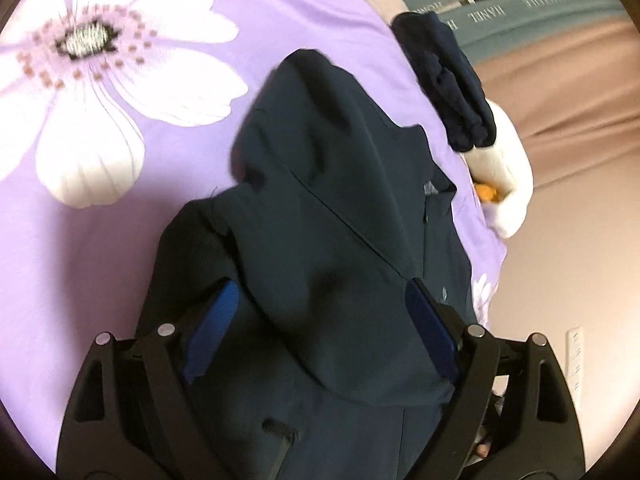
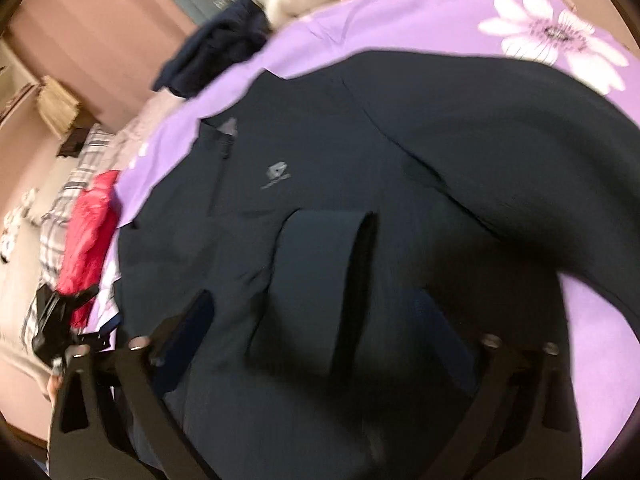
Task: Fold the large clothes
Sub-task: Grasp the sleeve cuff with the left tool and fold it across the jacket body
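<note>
My left claw (image 1: pixel 320 312) stands wide, its blue pads (image 1: pixel 218 316) apart, and a fold of the dark navy jacket (image 1: pixel 320 200) bulges up between them; I cannot tell whether the pads press on the cloth or only flank it. The jacket stretches away ahead of this claw across the lilac bedspread (image 1: pixel 120 220), whose big white flower (image 1: pixel 88 40) lies ahead and to the left. Ahead and to the right, near the bed's edge, a second dark garment (image 1: pixel 452 80) lies crumpled, with something white and soft (image 1: pixel 508 168) just beside it.

My right claw (image 2: pixel 316 320) is also spread wide over the same jacket, whose grey chest logo (image 2: pixel 276 172) sits ahead and slightly left. A flat strap or tab of the jacket (image 2: pixel 312 280) lies between the fingers, apart from both. This view is blurred. Off to the left, past the bed's edge, there is a red item (image 2: pixel 88 220) on checked cloth (image 2: pixel 68 184).
</note>
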